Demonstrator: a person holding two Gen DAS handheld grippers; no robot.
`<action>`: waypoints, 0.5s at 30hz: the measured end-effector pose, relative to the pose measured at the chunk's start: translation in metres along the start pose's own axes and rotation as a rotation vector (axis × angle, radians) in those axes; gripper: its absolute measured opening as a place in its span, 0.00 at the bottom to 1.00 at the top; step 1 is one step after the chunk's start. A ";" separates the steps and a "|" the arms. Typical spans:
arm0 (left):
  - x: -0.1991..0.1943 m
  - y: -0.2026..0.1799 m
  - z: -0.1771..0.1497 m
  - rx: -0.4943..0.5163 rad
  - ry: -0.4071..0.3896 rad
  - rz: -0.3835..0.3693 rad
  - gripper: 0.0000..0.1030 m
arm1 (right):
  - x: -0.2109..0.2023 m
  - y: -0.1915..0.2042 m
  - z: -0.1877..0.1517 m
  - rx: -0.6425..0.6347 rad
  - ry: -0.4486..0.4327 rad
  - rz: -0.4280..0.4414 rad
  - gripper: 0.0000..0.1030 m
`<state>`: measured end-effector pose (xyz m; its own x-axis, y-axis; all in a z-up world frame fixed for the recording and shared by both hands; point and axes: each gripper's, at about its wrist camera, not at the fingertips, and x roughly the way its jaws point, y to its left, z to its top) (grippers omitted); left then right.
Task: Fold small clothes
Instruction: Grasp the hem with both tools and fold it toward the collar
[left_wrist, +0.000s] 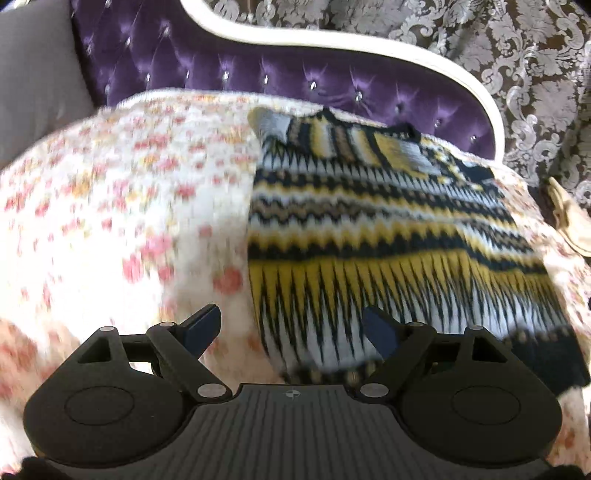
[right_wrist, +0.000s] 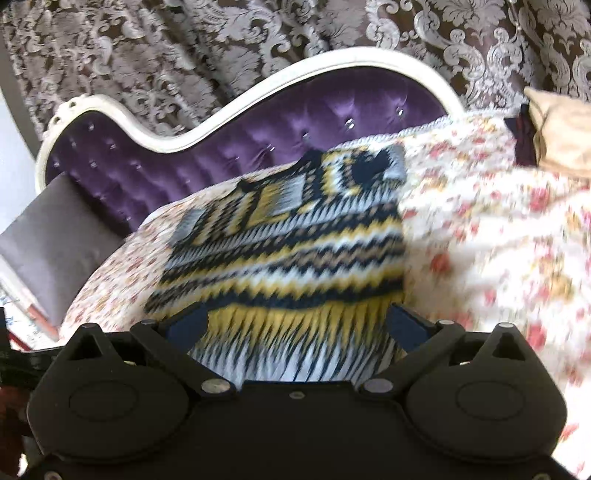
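A small knitted sweater (left_wrist: 384, 229) with yellow, black and white zigzag bands lies flat on a floral bedspread (left_wrist: 122, 206). Its hem is toward me and its neck toward the headboard. My left gripper (left_wrist: 291, 325) is open just above the hem's left corner, with one finger over the bedspread and one over the knit. In the right wrist view the same sweater (right_wrist: 291, 254) lies straight ahead. My right gripper (right_wrist: 295, 325) is open over the hem, its fingers spread wide on either side of the lower part. Neither gripper holds anything.
A purple tufted headboard (left_wrist: 258, 70) with a white frame stands behind the bed, and patterned curtains (left_wrist: 517, 55) hang beyond it. A grey cushion (right_wrist: 62, 240) lies at the left. A beige pillow (right_wrist: 561, 129) lies at the far right. The floral bedspread (right_wrist: 498, 240) stretches to the right.
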<state>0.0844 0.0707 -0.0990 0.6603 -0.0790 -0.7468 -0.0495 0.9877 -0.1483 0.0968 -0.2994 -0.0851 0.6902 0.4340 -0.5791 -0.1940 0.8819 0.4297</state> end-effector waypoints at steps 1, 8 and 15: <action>0.000 0.001 -0.007 -0.008 0.013 -0.008 0.81 | -0.002 0.000 -0.006 0.008 0.005 -0.004 1.00; 0.004 -0.001 -0.040 0.002 0.050 -0.053 0.81 | 0.000 -0.005 -0.036 0.080 0.039 0.023 1.00; 0.018 -0.003 -0.054 0.010 0.088 -0.081 0.82 | 0.012 -0.003 -0.048 0.111 0.062 0.047 1.00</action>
<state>0.0557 0.0586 -0.1468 0.5933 -0.1699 -0.7868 0.0091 0.9788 -0.2045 0.0721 -0.2875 -0.1271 0.6371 0.4881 -0.5966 -0.1442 0.8358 0.5297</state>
